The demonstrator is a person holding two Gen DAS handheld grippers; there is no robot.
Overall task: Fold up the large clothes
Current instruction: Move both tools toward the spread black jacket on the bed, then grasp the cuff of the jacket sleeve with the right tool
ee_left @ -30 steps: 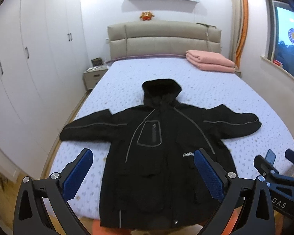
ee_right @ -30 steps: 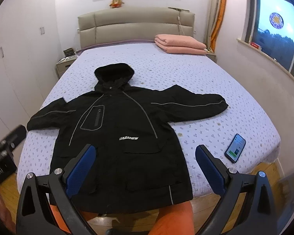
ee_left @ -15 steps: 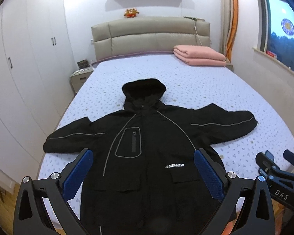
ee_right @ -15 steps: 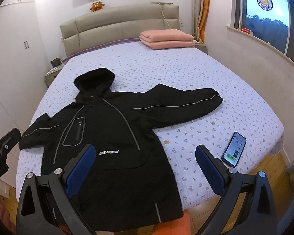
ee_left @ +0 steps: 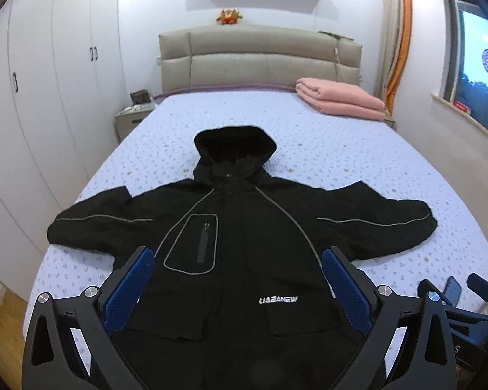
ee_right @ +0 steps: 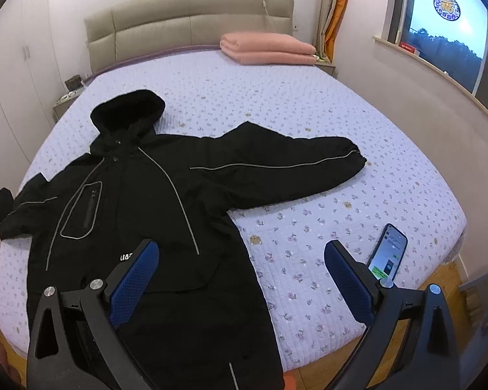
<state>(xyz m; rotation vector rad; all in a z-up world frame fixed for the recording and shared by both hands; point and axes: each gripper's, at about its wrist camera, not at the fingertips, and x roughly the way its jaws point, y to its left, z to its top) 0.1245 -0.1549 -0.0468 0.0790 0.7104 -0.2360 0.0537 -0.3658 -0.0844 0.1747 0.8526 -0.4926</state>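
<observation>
Your left hand-held gripper (ee_left: 237,287) is covering the black jacket's (ee_left: 244,243) lower body, and its hem is running off the left wrist picture at 6 o'clock. Your right hand-held gripper (ee_right: 240,279) is hiding part of the jacket's white chest lettering (ee_right: 126,256), leaving only the first letters showing. It is also cutting off the phone's (ee_right: 388,250) lower corner. The phone's screen text is staying too small to read.
</observation>
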